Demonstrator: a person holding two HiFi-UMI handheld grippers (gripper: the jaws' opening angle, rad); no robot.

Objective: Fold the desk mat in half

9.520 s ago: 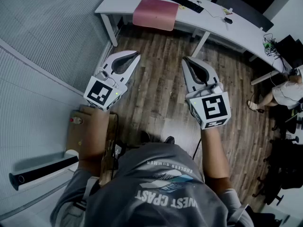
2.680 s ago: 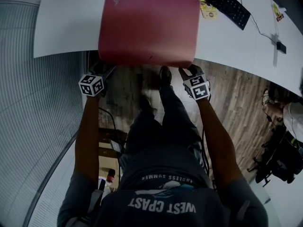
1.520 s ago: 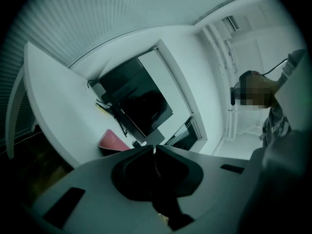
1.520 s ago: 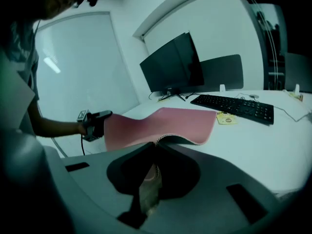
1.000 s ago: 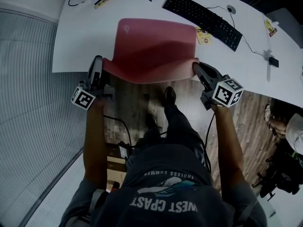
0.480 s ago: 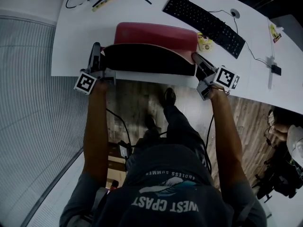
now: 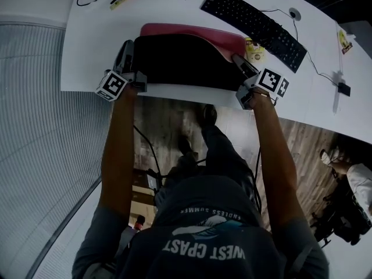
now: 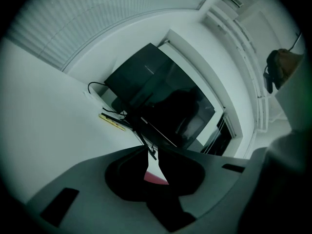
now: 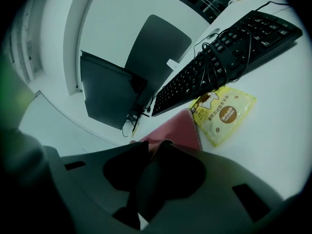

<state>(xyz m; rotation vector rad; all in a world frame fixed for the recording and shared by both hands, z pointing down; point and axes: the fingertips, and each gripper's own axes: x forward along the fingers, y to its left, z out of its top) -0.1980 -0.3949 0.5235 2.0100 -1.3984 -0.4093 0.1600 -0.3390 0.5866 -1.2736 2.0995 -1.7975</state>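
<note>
The desk mat (image 7: 186, 60) lies folded on the white desk (image 7: 93, 51). Its black underside faces up, and a pink strip shows along the far edge. My left gripper (image 7: 127, 48) is at the flap's left corner. Its jaws are opening, and a narrow pale gap and a bit of pink mat (image 8: 156, 178) show between them in the left gripper view (image 8: 152, 155). My right gripper (image 7: 236, 58) is at the right corner with its jaws opening. There the stitched mat corner (image 9: 163, 143) still sits loosely between them.
A black keyboard (image 7: 253, 21) lies behind the mat on the right, with a yellow packet (image 7: 254, 50) right beside the mat's right edge. A dark monitor (image 8: 161, 101) and cables stand at the desk's back. A small dark device (image 7: 344, 89) lies far right.
Both grippers carried the mat's near edge up and over toward the far edge. The flap now lies flat, black side up, and the right jaws have parted.
</note>
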